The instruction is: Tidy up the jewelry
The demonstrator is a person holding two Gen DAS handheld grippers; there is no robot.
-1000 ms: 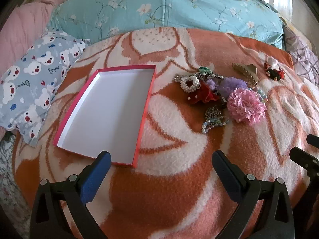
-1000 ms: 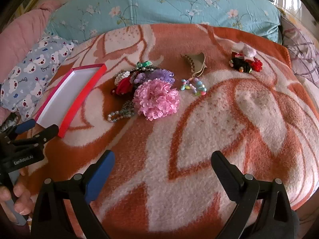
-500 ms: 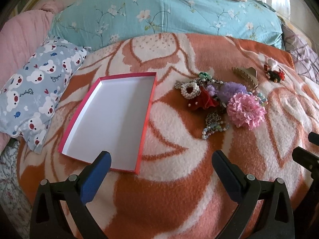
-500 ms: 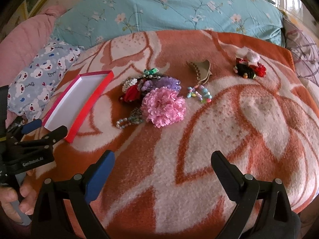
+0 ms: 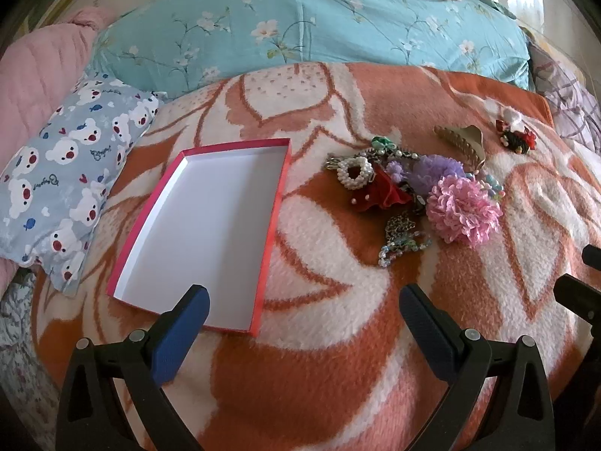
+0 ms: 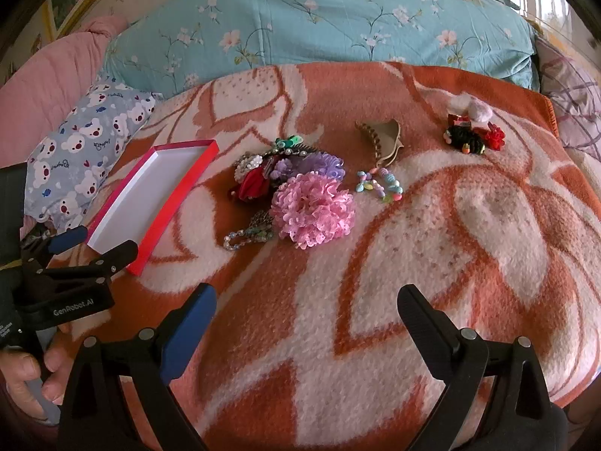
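Note:
An empty red box with a white inside (image 5: pixel 210 225) lies on the orange blanket, also in the right wrist view (image 6: pixel 150 203). To its right is a heap of jewelry and hair pieces: pink pom flower (image 5: pixel 464 208) (image 6: pixel 313 208), pearl bracelet (image 5: pixel 355 173), red flower (image 5: pixel 379 191), purple flower (image 6: pixel 323 163), bead chain (image 5: pixel 402 244) (image 6: pixel 244 235). A pastel bead bracelet (image 6: pixel 379 184), a tan claw clip (image 6: pixel 383 139) and a black-red hair clip (image 6: pixel 473 139) lie further right. My left gripper (image 5: pixel 304 323) is open, near the box's front edge. My right gripper (image 6: pixel 306 319) is open over bare blanket.
A bear-print pillow (image 5: pixel 64 184) lies left of the box, a pink quilt (image 5: pixel 33 75) behind it. A turquoise floral duvet (image 5: pixel 300 26) runs along the back. The left gripper with the hand holding it shows at the left edge in the right wrist view (image 6: pixel 67 263).
Both grippers have drawn back and tilted a little, so the box and the jewelry heap sit higher and smaller in view. Nothing on the blanket has moved. Both stay open.

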